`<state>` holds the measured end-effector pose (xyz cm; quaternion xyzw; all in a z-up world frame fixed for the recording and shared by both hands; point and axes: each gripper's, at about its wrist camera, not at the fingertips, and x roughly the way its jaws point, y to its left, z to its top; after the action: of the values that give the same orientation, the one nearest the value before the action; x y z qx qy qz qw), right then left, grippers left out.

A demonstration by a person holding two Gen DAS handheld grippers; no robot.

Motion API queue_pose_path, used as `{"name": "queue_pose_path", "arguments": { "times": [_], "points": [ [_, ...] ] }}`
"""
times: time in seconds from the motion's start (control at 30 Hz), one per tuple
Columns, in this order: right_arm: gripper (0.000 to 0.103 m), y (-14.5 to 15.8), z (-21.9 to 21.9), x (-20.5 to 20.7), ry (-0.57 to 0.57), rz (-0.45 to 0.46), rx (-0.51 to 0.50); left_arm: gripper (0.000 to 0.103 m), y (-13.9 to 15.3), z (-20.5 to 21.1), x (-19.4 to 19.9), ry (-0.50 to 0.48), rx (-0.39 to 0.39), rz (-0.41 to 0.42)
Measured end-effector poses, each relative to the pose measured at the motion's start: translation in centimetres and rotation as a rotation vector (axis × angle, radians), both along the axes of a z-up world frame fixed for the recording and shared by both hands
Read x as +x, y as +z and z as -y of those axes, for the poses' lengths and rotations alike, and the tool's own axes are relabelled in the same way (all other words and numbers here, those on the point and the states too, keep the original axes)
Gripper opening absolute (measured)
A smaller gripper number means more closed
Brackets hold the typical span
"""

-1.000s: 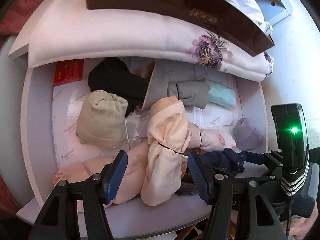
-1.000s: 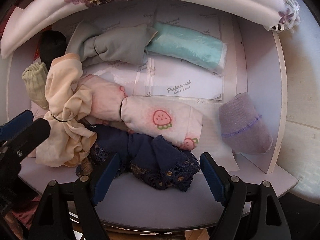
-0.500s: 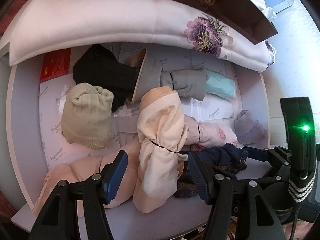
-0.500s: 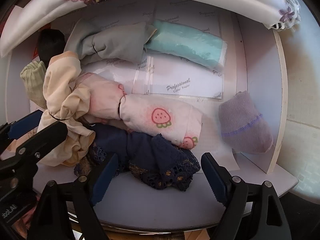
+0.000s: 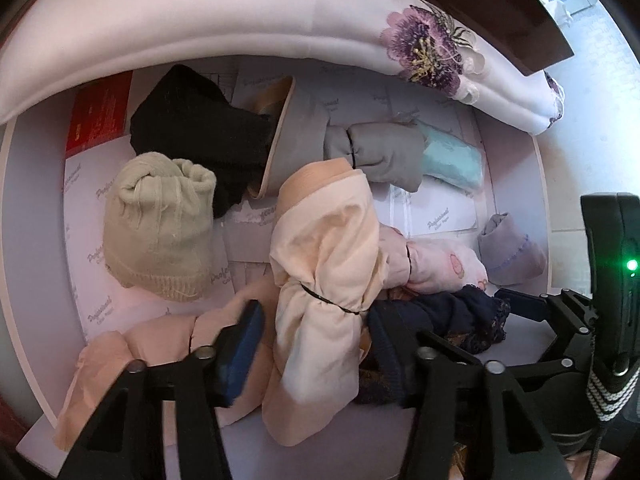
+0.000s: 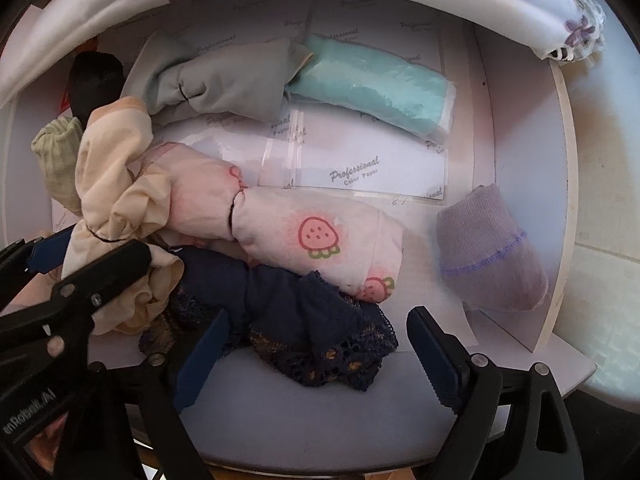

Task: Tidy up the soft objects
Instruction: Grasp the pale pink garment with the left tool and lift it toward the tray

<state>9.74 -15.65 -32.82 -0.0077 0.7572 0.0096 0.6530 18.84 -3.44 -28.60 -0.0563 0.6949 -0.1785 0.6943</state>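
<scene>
A cream cloth bundle tied with a black band (image 5: 324, 276) lies between the open jaws of my left gripper (image 5: 316, 344); it also shows in the right wrist view (image 6: 116, 184). A navy lace bundle (image 6: 296, 312) lies between the open jaws of my right gripper (image 6: 316, 352), near the front edge. A pink strawberry-print bundle (image 6: 304, 232) lies just behind it. A peach bundle (image 5: 160, 344) lies under my left gripper's left finger.
In the white drawer (image 6: 516, 128) are an olive knit roll (image 5: 160, 224), black cloth (image 5: 192, 128), grey bundle (image 6: 224, 80), bagged mint cloth (image 6: 376, 88) and lilac sock (image 6: 488, 252). A folded floral white cloth (image 5: 280, 16) overhangs the back.
Both grippers have moved forward into the drawer. My left gripper now straddles the cream bundle more closely; my right gripper has closed in on the navy lace bundle.
</scene>
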Motion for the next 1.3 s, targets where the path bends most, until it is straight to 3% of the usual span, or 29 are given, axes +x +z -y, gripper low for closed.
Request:
{"name": "queue_pose_path", "arguments": {
  "times": [0.03, 0.13, 0.33, 0.63, 0.87, 1.0, 1.3],
  "points": [
    [0.09, -0.1, -0.1, 0.0, 0.003, 0.0, -0.001, 0.038, 0.0, -0.1, 0.0, 0.004, -0.013, -0.006],
    [0.09, -0.6, -0.3, 0.0, 0.014, -0.002, -0.001, 0.032, 0.5, -0.4, 0.0, -0.001, -0.02, 0.007],
    [0.095, -1.3, -0.3, 0.0, 0.007, -0.014, 0.0, 0.031, 3.5, -2.2, 0.4, 0.069, -0.077, 0.072],
    [0.095, -1.9, -1.5, 0.4, 0.046, -0.017, -0.012, 0.031, 12.0, -5.6, 1.7, 0.203, -0.281, 0.214],
    [0.095, -2.7, -2.8, 0.8, 0.064, -0.022, -0.011, 0.031, 17.8, -8.0, 8.0, 0.303, -0.36, 0.294],
    [0.095, -3.0, -4.0, 1.2, 0.066, -0.026, -0.005, 0.031, 18.2, -7.1, 12.9, 0.324, -0.32, 0.301],
    [0.095, -3.8, -5.0, 0.9, 0.08, -0.036, 0.008, 0.031, 16.0, -4.3, 18.5, 0.258, -0.086, 0.346]
  ]
}}
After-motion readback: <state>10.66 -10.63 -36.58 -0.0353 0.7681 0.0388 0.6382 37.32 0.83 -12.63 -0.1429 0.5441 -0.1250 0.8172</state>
